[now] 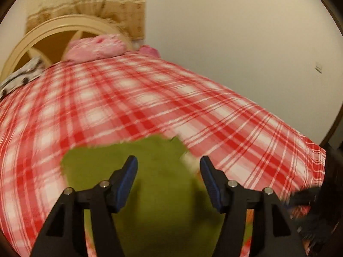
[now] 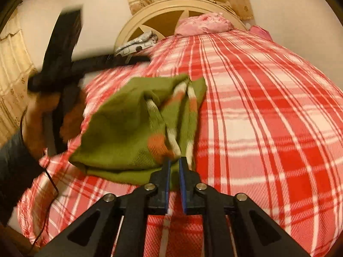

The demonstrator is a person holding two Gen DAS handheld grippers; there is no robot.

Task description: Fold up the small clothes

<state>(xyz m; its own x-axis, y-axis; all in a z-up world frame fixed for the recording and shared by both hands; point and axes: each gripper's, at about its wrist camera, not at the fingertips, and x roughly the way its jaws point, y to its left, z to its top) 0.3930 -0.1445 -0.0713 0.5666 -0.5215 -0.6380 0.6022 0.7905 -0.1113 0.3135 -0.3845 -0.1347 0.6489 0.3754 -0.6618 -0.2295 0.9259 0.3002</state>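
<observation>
A small olive-green garment [image 1: 154, 180] with white and orange striped trim lies on the red-and-white plaid bed cover [image 1: 193, 98]. My left gripper [image 1: 169, 165] hangs open just above it, jaws wide apart and nothing pinched between them. In the right wrist view the garment [image 2: 120, 124] lies loosely bunched, its striped trim running toward my right gripper [image 2: 174, 162]. That gripper's blue pads stand a narrow gap apart at the garment's near edge, with cloth showing through the gap but not clamped. A hand [image 2: 42, 111] holds the blurred left tool at the garment's left.
The plaid bed cover [image 2: 268, 107] stretches away to a cream headboard [image 1: 64, 23] with a pink pillow [image 1: 96, 47] and a dotted cloth [image 1: 23, 77]. A plain wall [image 1: 235, 42] runs along the bed's right side. A thin cable [image 2: 51, 180] dangles near the sleeve.
</observation>
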